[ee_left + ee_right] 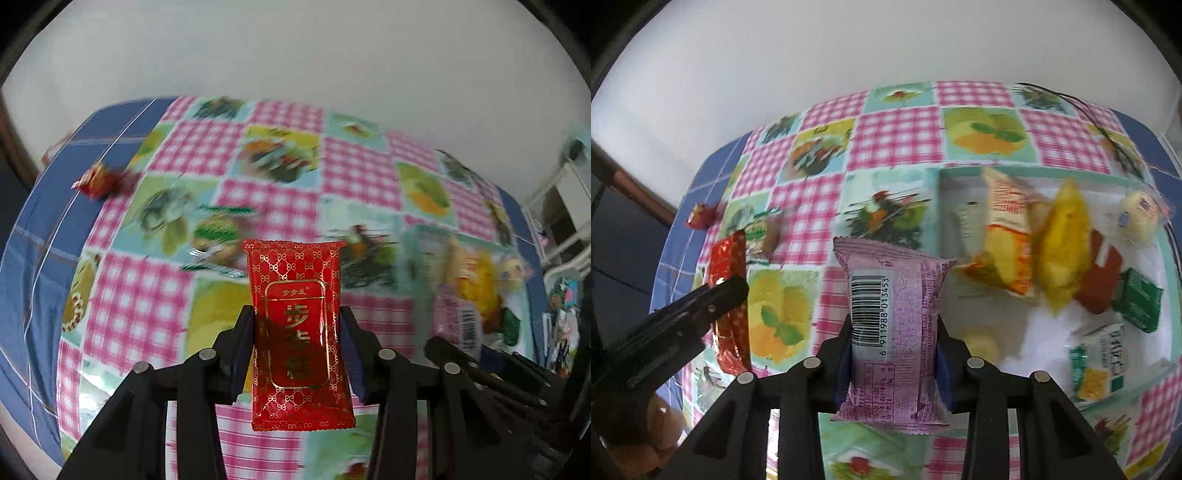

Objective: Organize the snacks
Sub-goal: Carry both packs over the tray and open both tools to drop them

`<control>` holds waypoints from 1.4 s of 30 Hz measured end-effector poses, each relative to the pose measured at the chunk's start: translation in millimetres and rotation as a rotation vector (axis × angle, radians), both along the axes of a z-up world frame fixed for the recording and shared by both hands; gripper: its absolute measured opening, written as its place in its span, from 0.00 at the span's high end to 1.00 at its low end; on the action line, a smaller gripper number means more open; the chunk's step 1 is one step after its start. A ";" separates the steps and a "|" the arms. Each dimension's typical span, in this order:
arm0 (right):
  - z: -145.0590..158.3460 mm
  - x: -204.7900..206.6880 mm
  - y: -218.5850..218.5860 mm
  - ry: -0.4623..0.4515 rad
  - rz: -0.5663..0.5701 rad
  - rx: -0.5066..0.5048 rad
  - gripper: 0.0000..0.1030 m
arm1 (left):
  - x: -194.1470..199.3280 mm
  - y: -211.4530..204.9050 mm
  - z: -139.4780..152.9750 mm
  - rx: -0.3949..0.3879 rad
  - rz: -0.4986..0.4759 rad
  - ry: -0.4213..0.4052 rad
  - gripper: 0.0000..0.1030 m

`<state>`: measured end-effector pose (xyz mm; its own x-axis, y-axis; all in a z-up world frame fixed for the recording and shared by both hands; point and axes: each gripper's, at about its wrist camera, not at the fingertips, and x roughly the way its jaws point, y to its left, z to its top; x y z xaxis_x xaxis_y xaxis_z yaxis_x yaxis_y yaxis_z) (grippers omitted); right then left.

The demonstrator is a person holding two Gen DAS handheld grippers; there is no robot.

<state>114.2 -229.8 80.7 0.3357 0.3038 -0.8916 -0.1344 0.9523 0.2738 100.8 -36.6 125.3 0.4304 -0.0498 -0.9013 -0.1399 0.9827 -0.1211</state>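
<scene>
- Left gripper (297, 328): clamped on red packet (297, 325), pads pressing its long sides at mid-length; packet clear of the cloth (147, 295), long axis running away from the camera, far end sticking out past the fingertips.
- Right gripper (892, 339): clamped on pink packet (894, 325), barcode side up, long axis likewise along the fingers; packet held above the cloth, not resting on it.
- Tray (1052, 325): white, teal-rimmed, lying to the right of the right gripper in its own view, near edge just beside the pink packet; already holding several snacks, among them an orange pack (1004, 236), a yellow pack (1063, 243) and a green-and-white pack (1100, 362).
- Key relation: tray on the right-hand side of both packets; right gripper nearer, left gripper farther, with the right one between it and the tray.
- Judged next move: pink packet sideways to the right into the tray; bare floor at the tray's near left looks like the free spot. Red packet likely to follow along the same line.
- Loose on the cloth, well apart to the left: small red candy (99, 179); a further wrapped snack beside it, too blurred to name.
- Risk, judged: left gripper crossing the right on the way over.
</scene>
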 end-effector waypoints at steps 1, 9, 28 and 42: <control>0.9 2.8 -7.7 -0.001 -0.015 -0.004 0.61 | 0.9 -15.2 4.8 0.007 -0.030 -0.013 0.56; -5.1 10.8 -98.8 0.008 -0.207 -0.065 0.61 | 13.4 -111.8 -5.0 0.009 -0.220 -0.006 0.56; -38.3 21.8 -180.9 0.004 -0.339 -0.160 0.53 | 21.0 -204.7 -50.2 0.020 -0.392 0.047 0.53; -19.5 24.0 -133.6 -0.045 -0.282 -0.194 0.05 | 29.1 -123.5 -27.3 0.066 -0.193 -0.003 0.07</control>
<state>138.2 -363.4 61.2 0.4223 0.0201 -0.9062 0.1334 0.9875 0.0841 129.9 -160.1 98.0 0.4211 -0.0720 -0.9042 0.0517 0.9971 -0.0554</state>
